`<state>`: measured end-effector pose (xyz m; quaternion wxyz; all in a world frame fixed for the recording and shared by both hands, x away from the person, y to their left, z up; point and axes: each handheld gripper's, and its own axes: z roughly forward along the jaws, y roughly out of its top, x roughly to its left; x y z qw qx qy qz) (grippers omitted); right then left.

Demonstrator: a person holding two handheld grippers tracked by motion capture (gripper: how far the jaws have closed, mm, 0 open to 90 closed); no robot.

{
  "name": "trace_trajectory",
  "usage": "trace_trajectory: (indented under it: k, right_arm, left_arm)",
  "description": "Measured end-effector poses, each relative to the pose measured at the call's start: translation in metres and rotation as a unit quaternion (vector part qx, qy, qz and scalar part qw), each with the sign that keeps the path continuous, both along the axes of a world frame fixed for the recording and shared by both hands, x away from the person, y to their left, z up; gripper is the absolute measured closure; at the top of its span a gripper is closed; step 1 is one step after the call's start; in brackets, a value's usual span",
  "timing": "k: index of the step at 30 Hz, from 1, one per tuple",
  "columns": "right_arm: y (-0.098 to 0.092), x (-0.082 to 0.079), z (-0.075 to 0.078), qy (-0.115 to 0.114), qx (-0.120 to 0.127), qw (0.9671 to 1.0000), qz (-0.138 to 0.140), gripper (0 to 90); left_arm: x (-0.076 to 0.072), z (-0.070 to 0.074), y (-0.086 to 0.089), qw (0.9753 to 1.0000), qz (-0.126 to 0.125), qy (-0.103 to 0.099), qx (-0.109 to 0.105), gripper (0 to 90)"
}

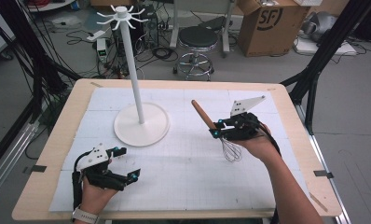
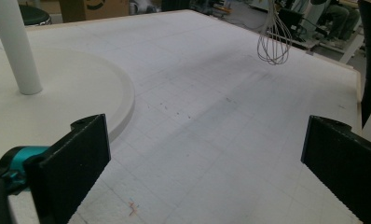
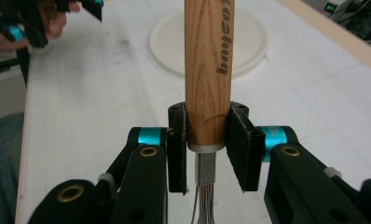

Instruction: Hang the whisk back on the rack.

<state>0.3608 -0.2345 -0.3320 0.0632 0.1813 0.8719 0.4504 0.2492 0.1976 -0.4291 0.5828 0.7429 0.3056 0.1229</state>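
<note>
A: Start with the biggest piece. What anchors the table [image 1: 72, 116]?

B: The white hook stand [image 1: 136, 79]: a round base, a tall pole, a ring of hooks on top. Everything else sits relative to it.

A: And the whisk [image 1: 221, 133]?

B: To the right of the stand's base and well apart from it, lifted off the mat. The right gripper [image 3: 206, 140] pinches the wooden handle just above the metal collar, handle end tilted up toward the stand, wires hanging down.

A: The other tool?

B: The left gripper [image 1: 127, 164] rests in front of the stand's base, nearer the person, with its jaws spread wide and nothing between them. Its own view shows the base's edge just beyond one jaw.

A: Where could it go wrong?

B: Probably at the hooks. The grip sits low on a smooth round handle, so the whisk might pivot or slide between the flat pads as it is raised. Whether the handle end has a hanging loop cannot be told. A knock against the thin pole could rock the stand, since the left gripper isn't steadying it.
</note>
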Motion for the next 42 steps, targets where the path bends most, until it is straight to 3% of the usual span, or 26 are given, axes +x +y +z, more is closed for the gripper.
trace_trajectory:
  k: [8,20,32,42]
  right_arm:
    - [0.009,0.004,0.022,-0.016,0.042,0.999,-0.002,70.6]
    - [0.034,0.014,0.057,-0.041,0.06,0.9973,0.011,70.6]
    - [0.056,0.025,0.078,-0.055,0.092,0.994,0.021,70.6]
    - [0.071,0.036,0.1,-0.068,0.1,0.9925,0.018,70.6]
  left_arm:
    - [0.0,0.0,0.0,1.0,-0.001,0.0,-0.004,1.7]
    - [0.0,0.0,0.0,1.0,-0.002,-0.002,-0.003,1.7]
    - [-0.001,0.0,-0.001,1.0,-0.006,-0.001,-0.004,1.7]
    - [0.0,0.0,-0.001,1.0,-0.006,-0.001,-0.003,1.7]
